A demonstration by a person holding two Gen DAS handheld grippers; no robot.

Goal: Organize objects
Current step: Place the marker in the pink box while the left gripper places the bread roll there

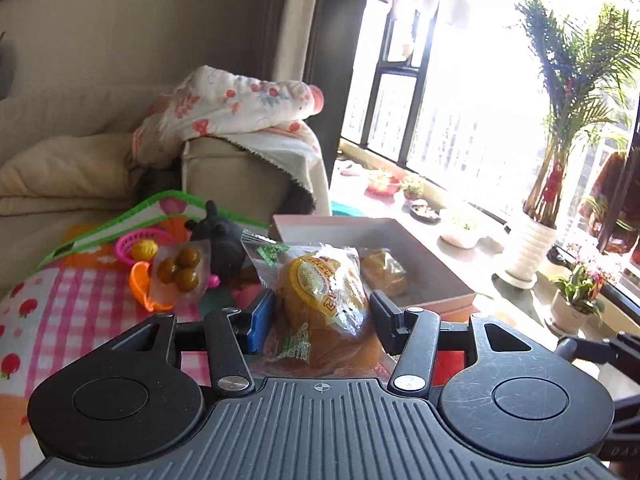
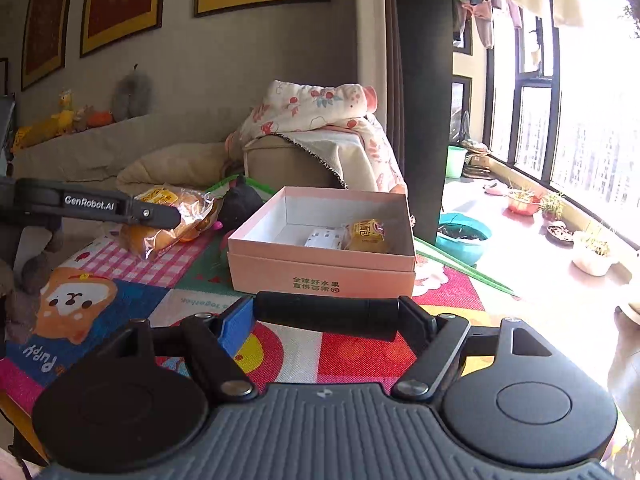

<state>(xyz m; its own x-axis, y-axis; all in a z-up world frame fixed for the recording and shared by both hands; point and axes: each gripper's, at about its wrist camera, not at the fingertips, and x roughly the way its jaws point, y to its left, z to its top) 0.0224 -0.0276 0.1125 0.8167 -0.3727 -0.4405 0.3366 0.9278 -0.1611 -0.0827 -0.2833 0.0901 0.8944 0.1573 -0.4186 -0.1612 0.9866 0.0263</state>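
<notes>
My left gripper [image 1: 320, 314] is shut on a wrapped bread bun [image 1: 324, 300] and holds it above the play mat, left of the pink box [image 1: 436, 304]. From the right wrist view the left gripper [image 2: 168, 216] and the bun [image 2: 172, 220] hang over the checked cloth. The pink box [image 2: 320, 276] stands open; inside lie another wrapped bun [image 2: 366, 236] and a white item [image 2: 324, 238]. My right gripper [image 2: 326, 320] is shut on a black cylinder [image 2: 326, 316], held crosswise in front of the box.
A bag of small brown balls [image 1: 178, 274], a black plush toy [image 1: 220, 240], a pink toy basket [image 1: 140, 246] and an orange toy [image 1: 140, 284] lie on the mat. A sofa with a floral blanket [image 2: 316, 120] is behind. Plant pots [image 1: 524, 248] line the window sill on the right.
</notes>
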